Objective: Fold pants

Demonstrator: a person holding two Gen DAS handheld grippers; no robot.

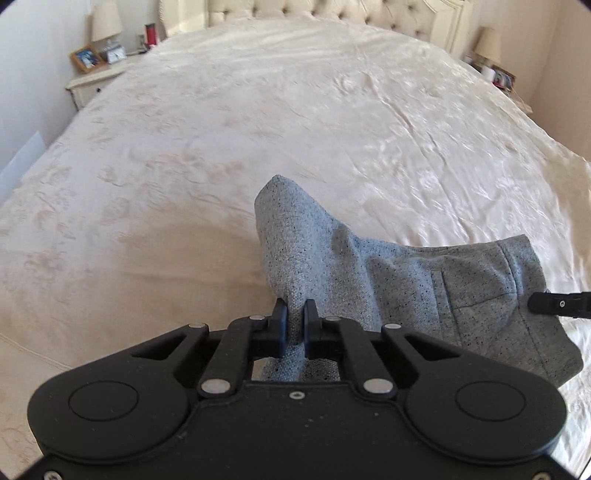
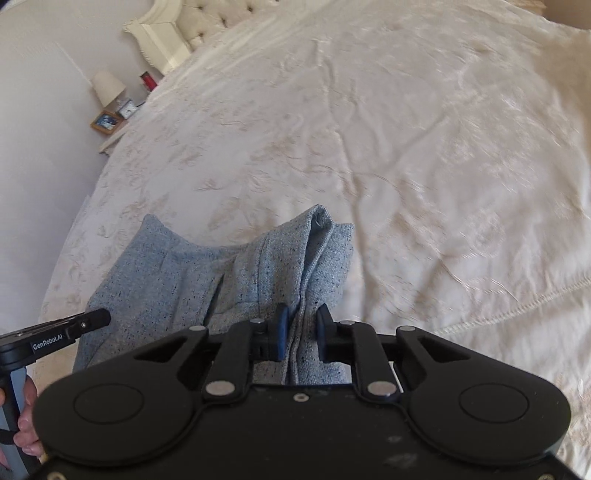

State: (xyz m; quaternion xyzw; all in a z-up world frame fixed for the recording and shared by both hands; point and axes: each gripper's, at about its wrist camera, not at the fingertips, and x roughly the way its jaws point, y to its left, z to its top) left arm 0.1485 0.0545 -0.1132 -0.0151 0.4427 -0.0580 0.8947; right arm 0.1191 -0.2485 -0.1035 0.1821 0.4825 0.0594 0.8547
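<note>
Grey speckled pants (image 1: 406,280) hang between my two grippers above a cream bedspread (image 1: 258,129). My left gripper (image 1: 294,314) is shut on one corner of the fabric, which sticks up past the fingers. My right gripper (image 2: 303,317) is shut on the other bunched edge of the pants (image 2: 207,280). A back pocket shows on the cloth in the left wrist view. The right gripper's finger tip (image 1: 554,304) shows at the right edge of the left wrist view. The left gripper (image 2: 88,321) shows at the lower left of the right wrist view.
The bed's bedspread (image 2: 406,129) fills both views, with a tufted headboard (image 1: 332,11) at the far end. A nightstand (image 1: 96,79) with a lamp, a photo frame and a clock stands at the far left. Another nightstand with a lamp (image 1: 489,44) stands at the far right.
</note>
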